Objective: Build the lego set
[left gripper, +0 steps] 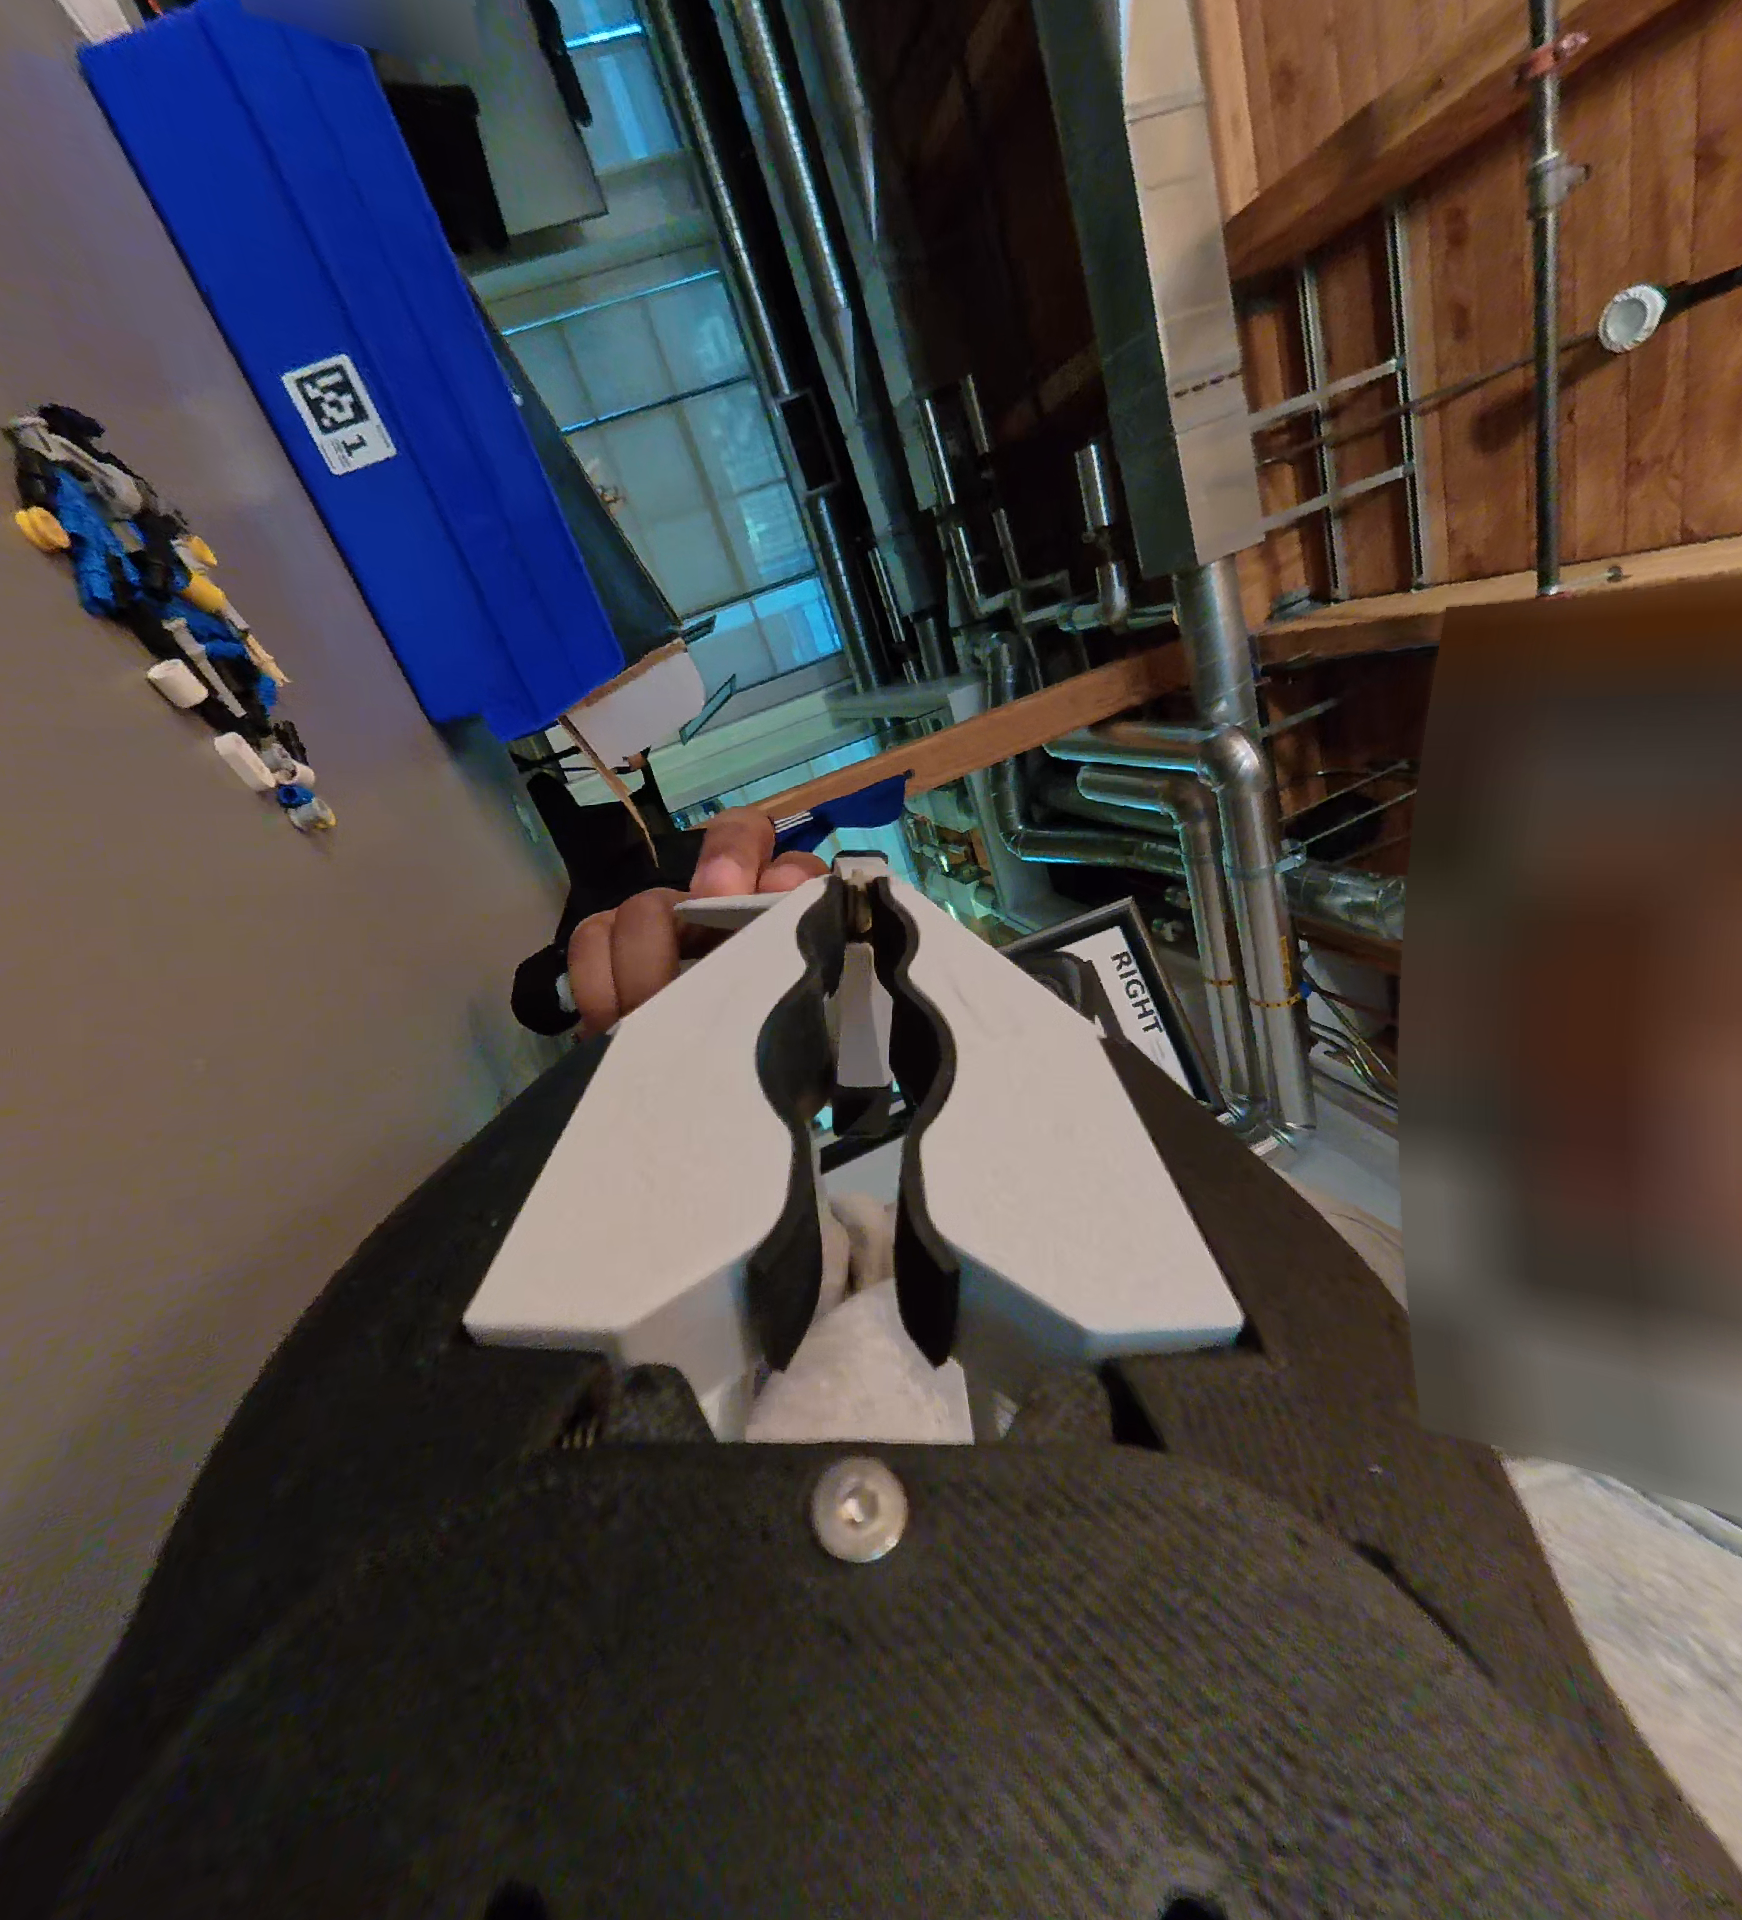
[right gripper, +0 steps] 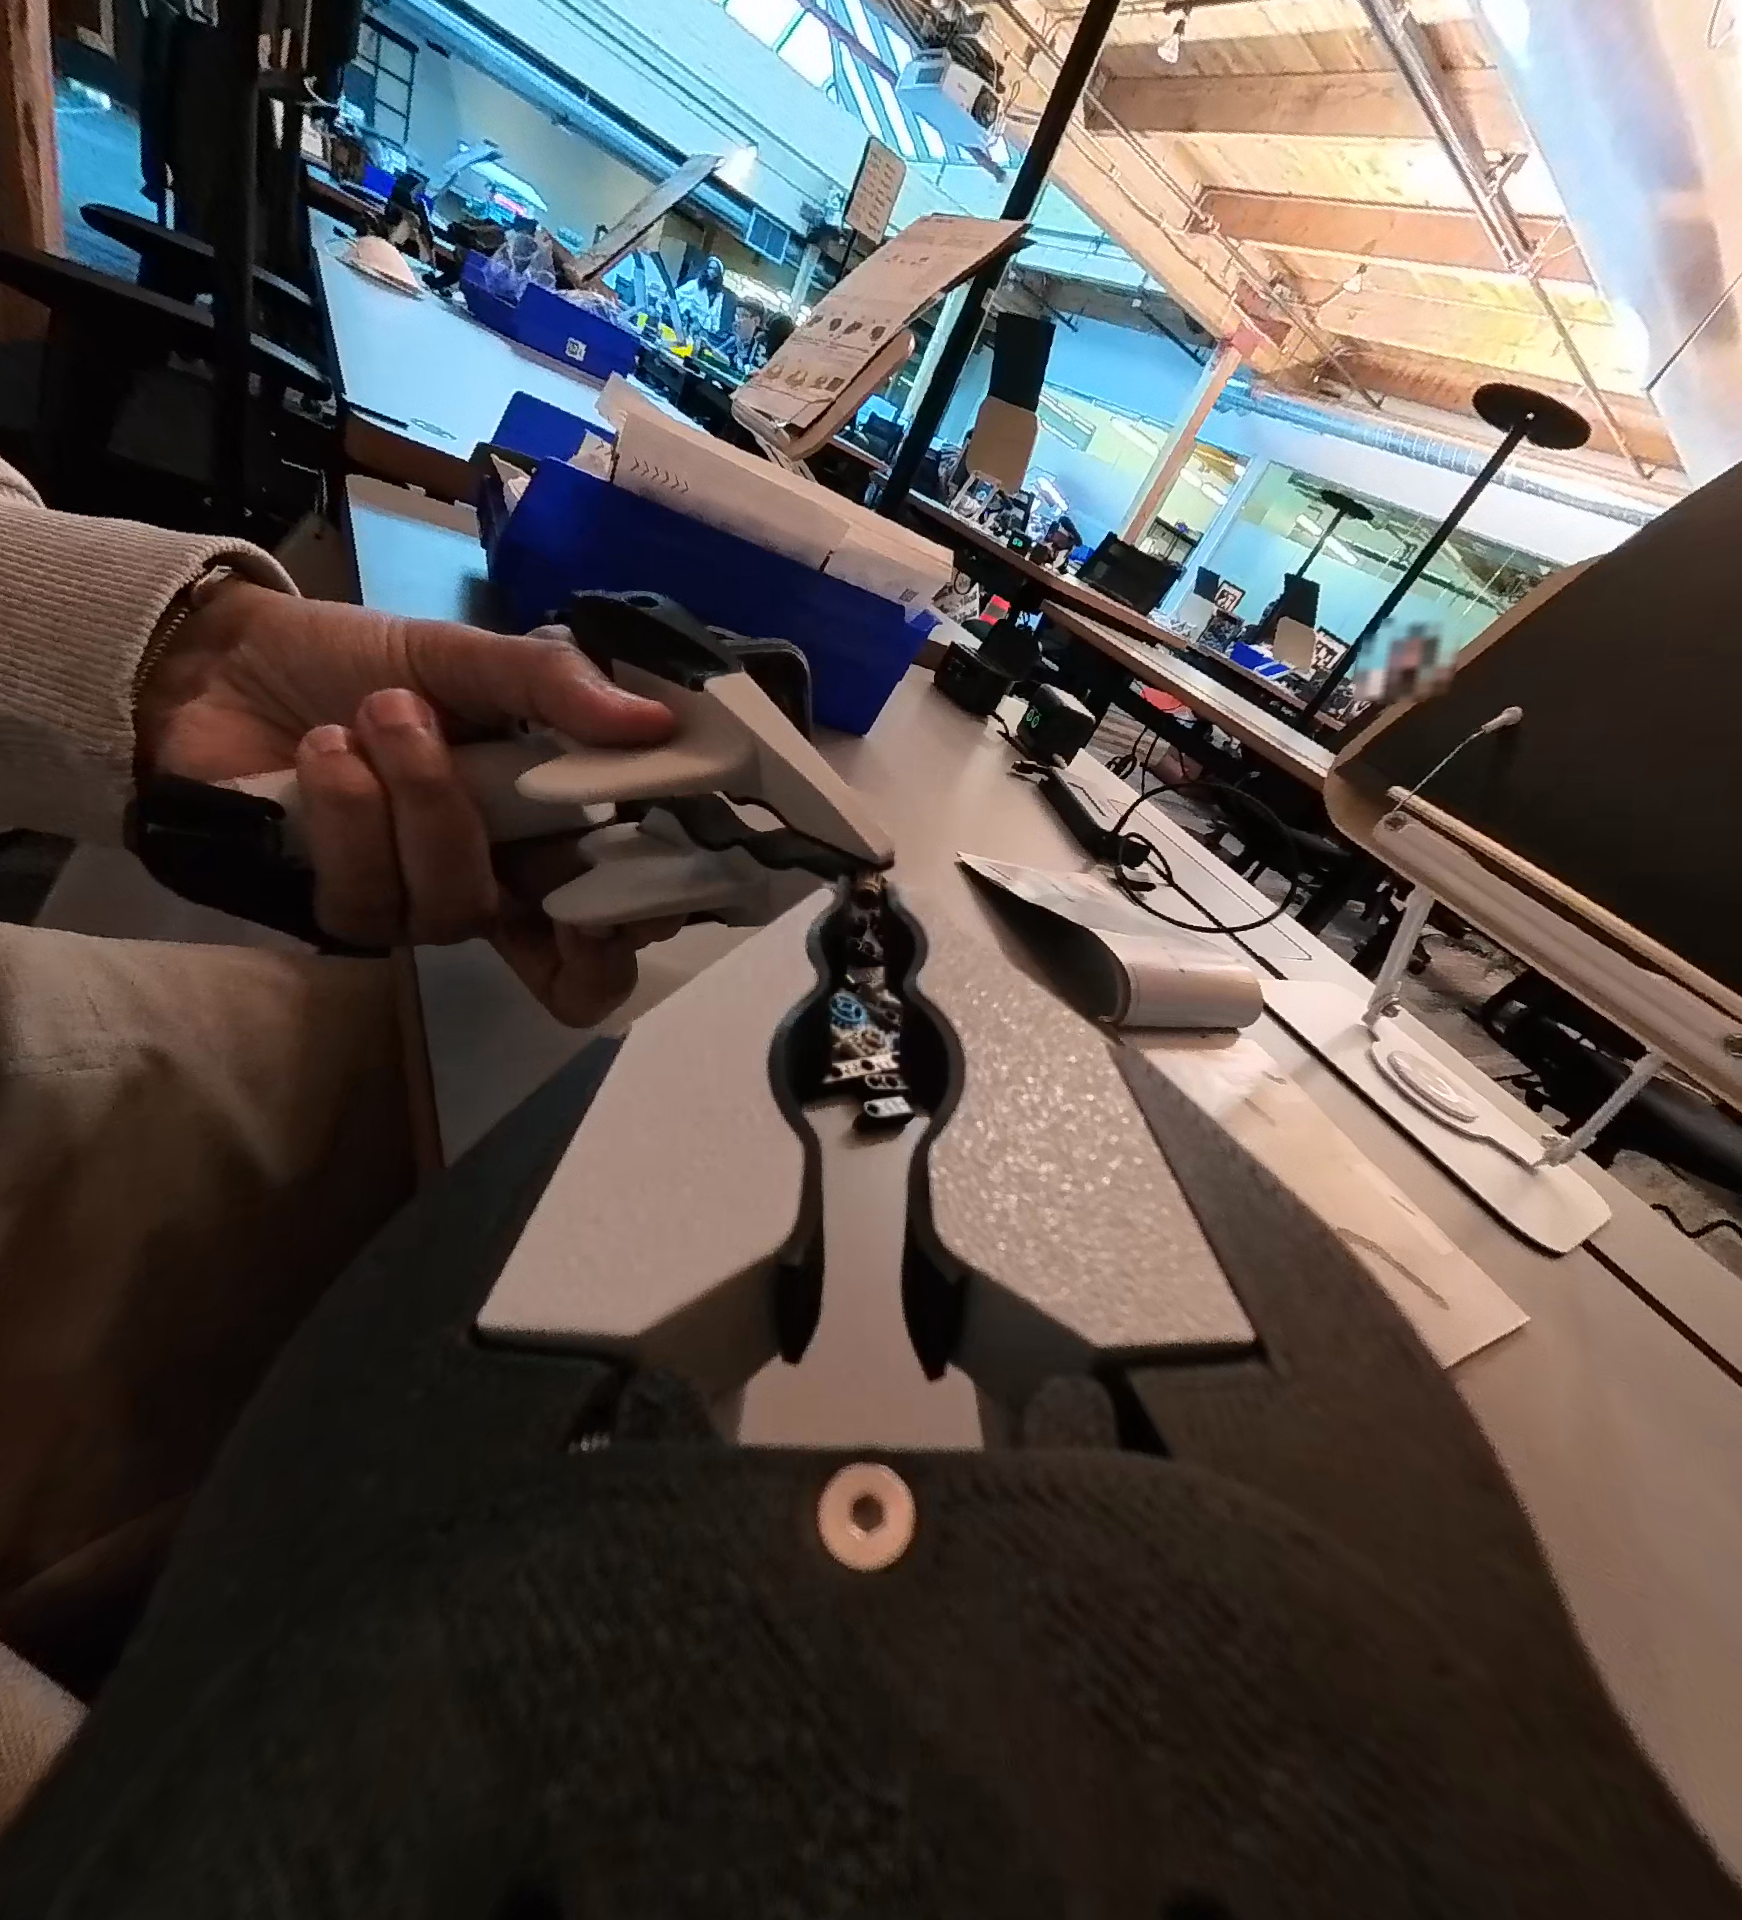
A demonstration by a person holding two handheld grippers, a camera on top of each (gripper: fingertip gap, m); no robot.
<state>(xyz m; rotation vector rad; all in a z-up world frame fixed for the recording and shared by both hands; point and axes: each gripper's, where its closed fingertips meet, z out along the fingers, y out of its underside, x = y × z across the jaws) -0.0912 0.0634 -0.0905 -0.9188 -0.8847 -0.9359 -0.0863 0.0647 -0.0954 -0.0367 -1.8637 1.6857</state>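
Note:
My left gripper (left gripper: 854, 902) is shut on a tiny tan lego piece (left gripper: 859, 906) at its tips, raised off the table. In the right wrist view a hand holds the left gripper (right gripper: 872, 857), tip to tip with my right gripper (right gripper: 867, 888). The right gripper's jaws are closed on something small and dark that is hard to make out. A pile of blue, black, yellow and white lego parts (left gripper: 150, 603) lies on the grey table (left gripper: 171, 1039). It also shows through the gap between the right gripper's jaws (right gripper: 862, 1029).
A blue bin (left gripper: 358, 364) stands at the table's far side and holds white boxes in the right wrist view (right gripper: 701, 613). An open booklet (right gripper: 1106, 935), cables and a tilted board on a white stand (right gripper: 1573, 831) sit to the right.

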